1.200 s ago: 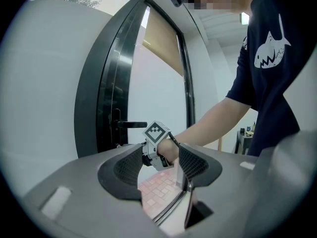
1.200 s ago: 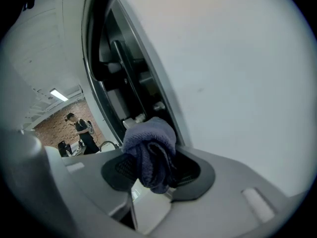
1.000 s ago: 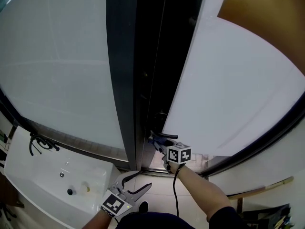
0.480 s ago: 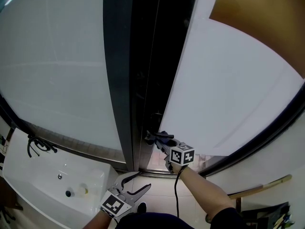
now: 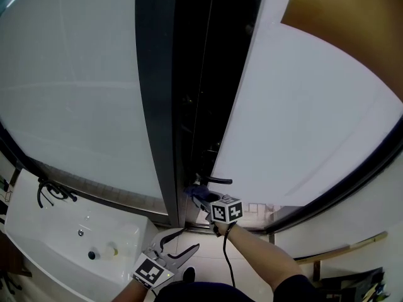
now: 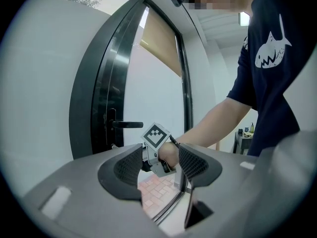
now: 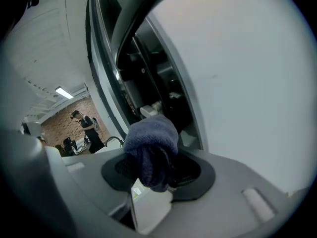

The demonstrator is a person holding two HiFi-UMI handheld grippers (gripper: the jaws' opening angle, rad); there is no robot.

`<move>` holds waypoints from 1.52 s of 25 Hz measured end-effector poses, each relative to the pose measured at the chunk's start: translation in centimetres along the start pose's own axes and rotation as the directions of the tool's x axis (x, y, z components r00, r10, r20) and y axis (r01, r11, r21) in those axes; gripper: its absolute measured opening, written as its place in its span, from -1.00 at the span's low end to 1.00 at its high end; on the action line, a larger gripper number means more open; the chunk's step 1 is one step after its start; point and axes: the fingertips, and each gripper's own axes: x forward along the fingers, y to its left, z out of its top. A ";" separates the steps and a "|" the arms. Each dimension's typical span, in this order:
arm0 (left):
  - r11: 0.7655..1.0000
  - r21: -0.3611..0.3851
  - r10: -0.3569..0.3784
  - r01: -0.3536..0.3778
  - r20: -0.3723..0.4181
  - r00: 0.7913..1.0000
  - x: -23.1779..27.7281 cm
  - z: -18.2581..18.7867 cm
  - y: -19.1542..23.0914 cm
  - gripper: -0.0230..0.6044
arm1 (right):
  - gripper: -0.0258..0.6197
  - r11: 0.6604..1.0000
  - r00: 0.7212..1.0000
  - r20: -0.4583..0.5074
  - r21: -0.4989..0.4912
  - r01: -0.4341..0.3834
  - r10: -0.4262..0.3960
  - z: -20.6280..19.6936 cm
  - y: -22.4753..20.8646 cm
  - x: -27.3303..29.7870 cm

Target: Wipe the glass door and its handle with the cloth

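Blue-grey cloth (image 7: 151,150) sits bunched in my right gripper (image 7: 159,171), whose jaws are clamped tight on it. I have it up at the latch edge of the glass door (image 5: 302,124), just below the black lever handle (image 5: 216,180). My left gripper (image 6: 158,163) hangs low, well apart from the door, jaws spread wide with nothing between them.
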 end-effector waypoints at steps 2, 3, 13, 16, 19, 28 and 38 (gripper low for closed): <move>1.000 -0.006 0.003 -0.003 -0.001 1.000 0.0 -0.1 0.1 -0.21 | -0.41 1.000 1.000 -0.001 -0.007 0.010 -0.010 0.4 -0.3 0.7; 1.000 -0.008 0.005 -0.005 -0.001 1.000 0.1 -0.1 0.2 -0.21 | -0.41 1.000 1.000 0.000 -0.012 0.019 -0.019 0.6 -0.6 0.9; 1.000 -0.013 0.010 -0.010 0.013 1.000 0.1 0.0 0.8 -0.21 | -0.41 0.996 0.998 0.006 -0.051 0.070 -0.070 2.4 -2.3 0.0; 1.000 -0.007 -0.001 0.001 0.019 1.000 0.3 0.6 0.5 -0.21 | -0.41 0.995 0.996 0.013 -0.048 0.084 -0.083 2.9 -2.5 -0.7; 1.000 0.003 -0.005 0.005 0.015 1.000 0.3 0.6 0.3 -0.21 | -0.41 0.995 0.994 0.047 -0.002 0.095 -0.095 3.5 -2.8 -1.5; 1.000 0.014 -0.028 0.027 0.021 0.999 0.3 0.9 -0.7 -0.21 | -0.41 0.989 0.977 0.156 0.035 0.142 -0.146 6.1 -3.7 -4.4; 0.999 0.030 -0.042 0.041 0.026 0.999 0.1 1.5 -1.6 -0.21 | -0.41 0.984 0.957 0.232 0.072 0.162 -0.174 7.8 -4.5 -7.1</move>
